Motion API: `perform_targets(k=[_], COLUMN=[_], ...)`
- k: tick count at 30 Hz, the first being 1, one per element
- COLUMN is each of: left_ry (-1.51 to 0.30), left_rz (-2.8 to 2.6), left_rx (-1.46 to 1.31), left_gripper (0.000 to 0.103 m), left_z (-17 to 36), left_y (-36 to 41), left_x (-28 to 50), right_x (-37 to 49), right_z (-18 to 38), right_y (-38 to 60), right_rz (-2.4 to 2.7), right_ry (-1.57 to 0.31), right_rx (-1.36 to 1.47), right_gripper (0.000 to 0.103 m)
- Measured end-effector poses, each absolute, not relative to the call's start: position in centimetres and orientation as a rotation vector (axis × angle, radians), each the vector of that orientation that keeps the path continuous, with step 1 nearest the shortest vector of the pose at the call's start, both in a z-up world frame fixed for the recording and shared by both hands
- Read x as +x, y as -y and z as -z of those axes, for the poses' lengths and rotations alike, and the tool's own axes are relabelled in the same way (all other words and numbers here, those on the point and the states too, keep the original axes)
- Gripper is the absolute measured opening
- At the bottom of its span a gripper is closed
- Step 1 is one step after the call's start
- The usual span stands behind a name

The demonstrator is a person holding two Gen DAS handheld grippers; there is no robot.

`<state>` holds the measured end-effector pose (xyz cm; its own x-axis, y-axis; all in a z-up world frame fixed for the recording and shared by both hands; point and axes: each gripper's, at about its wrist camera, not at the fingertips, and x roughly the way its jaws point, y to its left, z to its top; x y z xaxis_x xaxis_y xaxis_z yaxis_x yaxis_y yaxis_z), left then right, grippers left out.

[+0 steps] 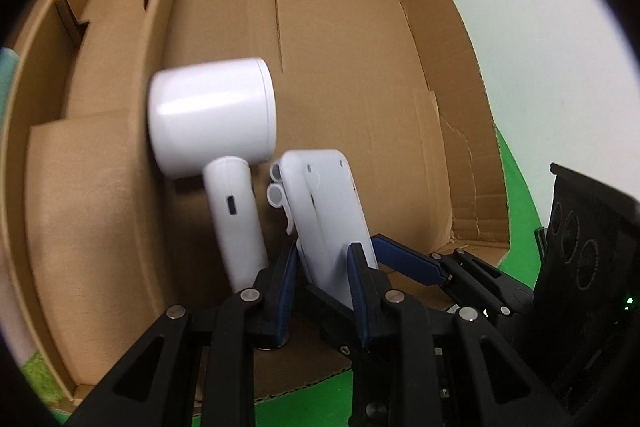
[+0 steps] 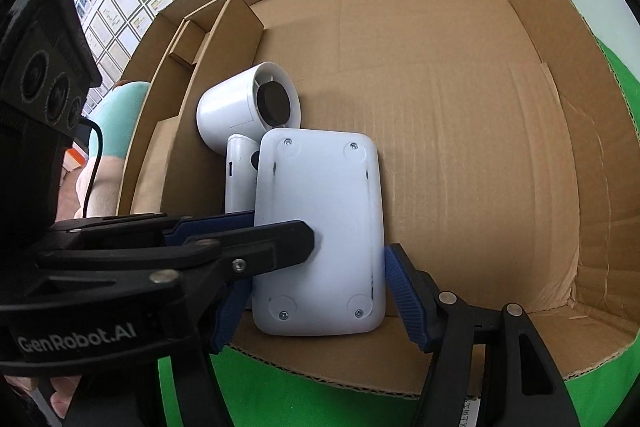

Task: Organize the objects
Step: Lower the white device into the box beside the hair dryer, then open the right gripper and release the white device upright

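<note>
White plastic makes up both task items inside the cardboard box (image 2: pixel 460 115): a handheld fan (image 2: pixel 250 107) with a short drum head, a dark hub in its open face and a straight handle bearing a small slot port, and a flat rounded-rectangle device (image 2: pixel 320 227) whose visible face carries four screws, round foot pads and a few dark scuffs. The device stands on edge on the box floor near the open front, just beside the fan, which lies against a cardboard divider (image 2: pixel 216 67) along the box's left side. In the left wrist view the left gripper (image 1: pixel 324 267) has its blue-padded jaws narrowed onto the device's (image 1: pixel 324 215) lower end, holding it; the fan (image 1: pixel 212 115) is slightly blurred there, and two small white loops on the device's side are hard to identify. In the right wrist view the right gripper (image 2: pixel 312 287) straddles the device's width; its right pad touches the edge, but the left gripper (image 2: pixel 280 247) crossing in front hides the other pad, so I cannot tell whether it grips. The device covers part of the fan handle.
</note>
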<state>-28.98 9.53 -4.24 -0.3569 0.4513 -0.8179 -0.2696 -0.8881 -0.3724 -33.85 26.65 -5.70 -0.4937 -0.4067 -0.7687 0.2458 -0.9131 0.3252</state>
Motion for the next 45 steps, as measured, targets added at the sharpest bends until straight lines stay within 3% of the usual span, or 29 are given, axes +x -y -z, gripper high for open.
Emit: perform_targets(k=[2, 6, 10, 14, 17, 26, 30, 35, 37, 41, 45], left_ry=[0.230, 0.232, 0.281, 0.276, 0.277, 0.304, 0.312, 0.342, 0.351, 0.375, 0.392], left_rz=[-2.280, -2.335, -2.400, -2.475, -2.492, -2.497, -2.500, -2.482, -2.477, -2.474, -2.470], left_rx=[-1.451, -1.407, -1.357, -1.329, -1.339, -1.315, -1.286, -1.278, -1.273, -1.257, -1.255], left_gripper=[0.024, 0.024, 0.028, 0.028, 0.028, 0.028, 0.028, 0.028, 0.028, 0.028, 0.028], left_z=[4.0, 2.8, 1.5, 1.2, 1.7, 2.7, 2.8, 2.8, 2.9, 3.1, 3.4], left_y=[-9.4, -7.7, -4.9, -2.6, -1.5, -0.8, -0.9, -0.4, -0.4, -0.1, 0.1], left_x=[-29.5, -28.6, -27.2, -25.8, -25.2, -24.8, -24.6, -24.7, -24.9, -24.7, -24.7], right_x=[-33.8, -33.5, -33.2, -33.5, -33.6, -33.5, -33.2, -33.3, -33.7, -34.9, -35.8], right_z=[5.7, 5.1, 4.7, 5.4, 5.7, 5.4, 5.9, 5.9, 5.6, 4.7, 4.9], right_y=[-26.6, -26.5, -26.8, -26.0, -25.9, -24.5, -24.5, -24.2, -24.3, -25.1, -23.9], right_rz=[2.416, 2.394, 2.399, 2.455, 2.480, 2.471, 2.385, 2.389, 2.404, 2.465, 2.459], right_ry=[0.256, 0.265, 0.291, 0.193, 0.159, -0.072, -0.025, -0.003, 0.014, 0.134, 0.193], right_rx=[1.312, 1.288, 1.242, 1.276, 1.281, 1.256, 1.270, 1.293, 1.311, 1.322, 1.356], right_gripper=[0.066, 0.082, 0.082, 0.063, 0.057, 0.055, 0.049, 0.050, 0.051, 0.078, 0.080])
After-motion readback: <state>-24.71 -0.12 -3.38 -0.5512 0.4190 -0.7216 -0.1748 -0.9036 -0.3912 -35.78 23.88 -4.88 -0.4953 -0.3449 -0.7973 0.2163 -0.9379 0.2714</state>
